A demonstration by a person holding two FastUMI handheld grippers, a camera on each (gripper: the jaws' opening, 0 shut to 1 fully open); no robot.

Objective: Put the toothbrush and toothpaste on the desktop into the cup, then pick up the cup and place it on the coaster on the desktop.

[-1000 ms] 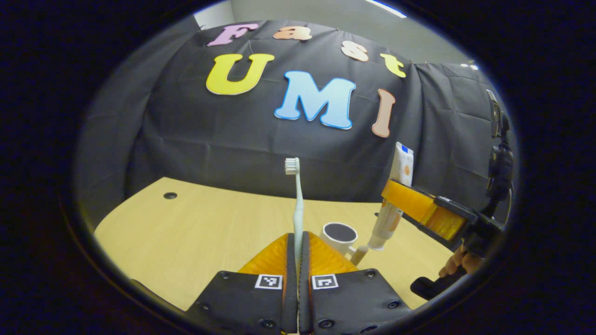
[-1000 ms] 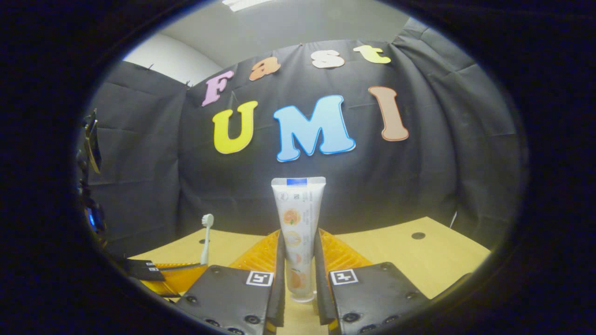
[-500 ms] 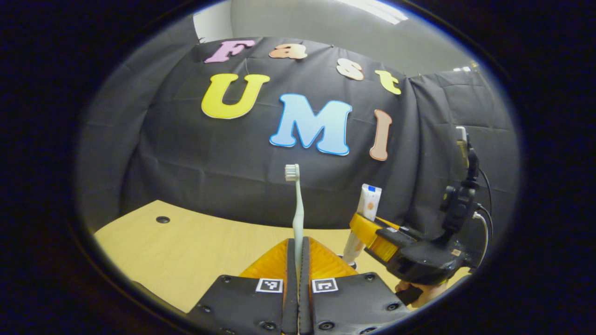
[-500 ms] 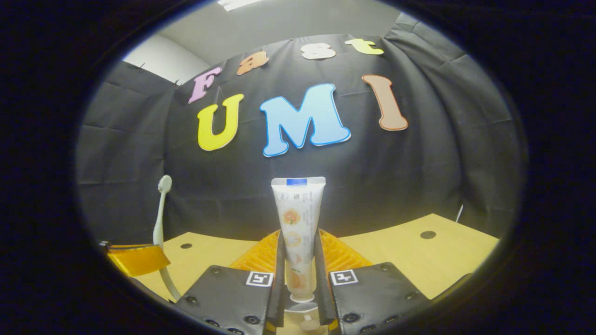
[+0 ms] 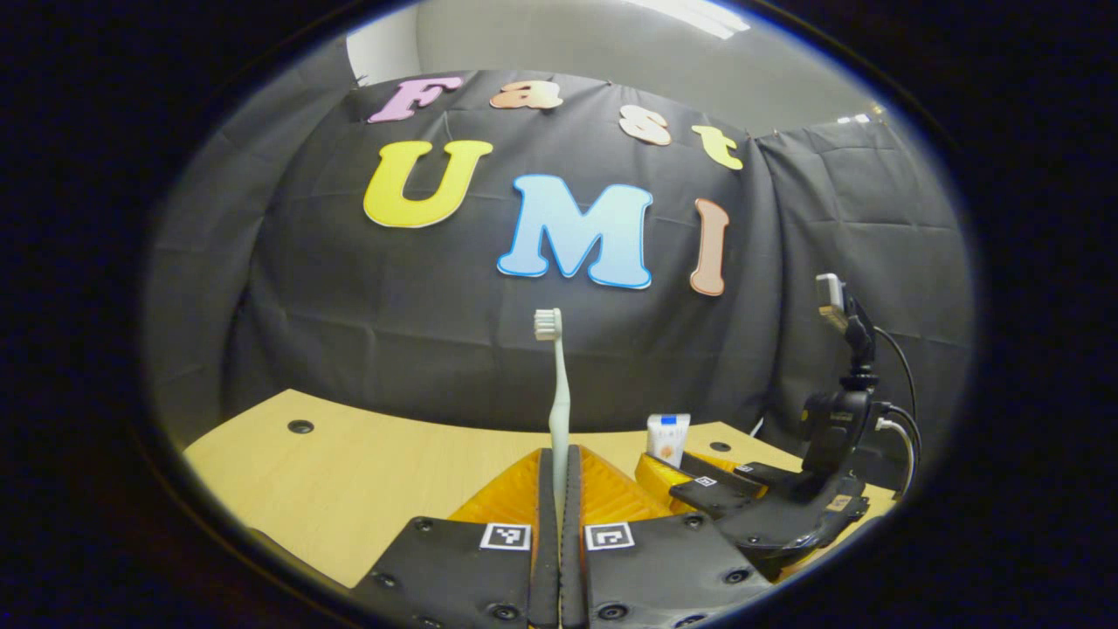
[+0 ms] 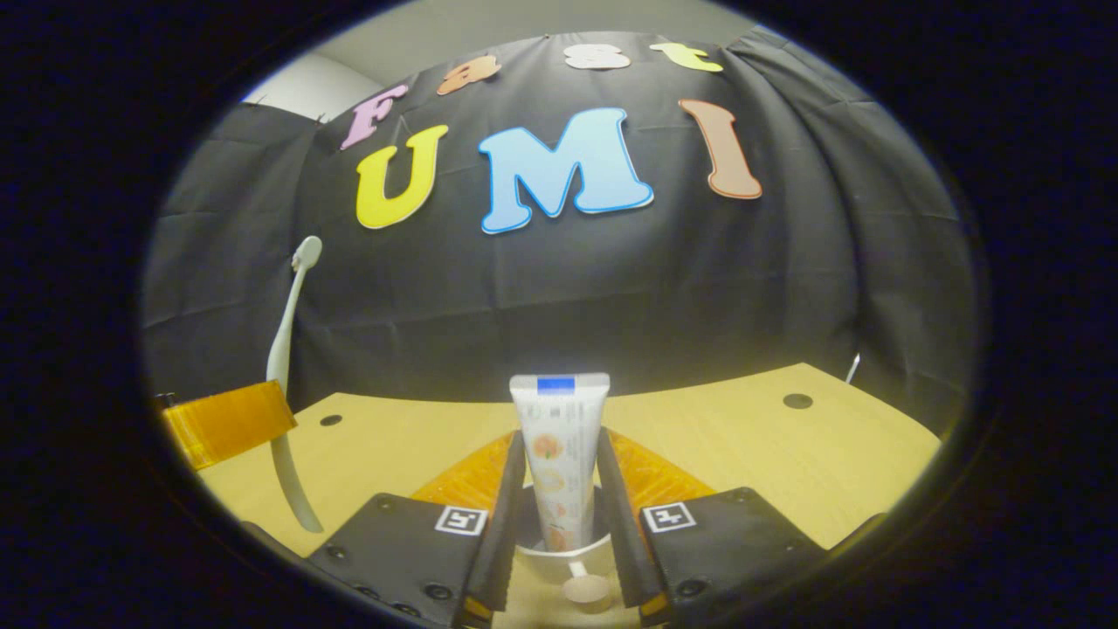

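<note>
- Your left gripper (image 5: 559,489) has its fingers pressed together on the toothbrush (image 5: 559,411), which stands upright between them, bristles at the top against the black cloth.
- In your right gripper view, your right gripper (image 6: 559,507) stands with its fingers slightly spread, flanking the toothpaste (image 6: 559,454); whether both pads press on the tube you cannot tell.
- The toothpaste stands upright with its lower end inside the cup (image 6: 568,557), which sits near you between the fingers, handle toward you.
- In the left gripper view, the right gripper shows low at the right, with the tube's top poking above it.
- Farther off, the desktop (image 6: 786,454) runs back to the cloth wall.
</note>
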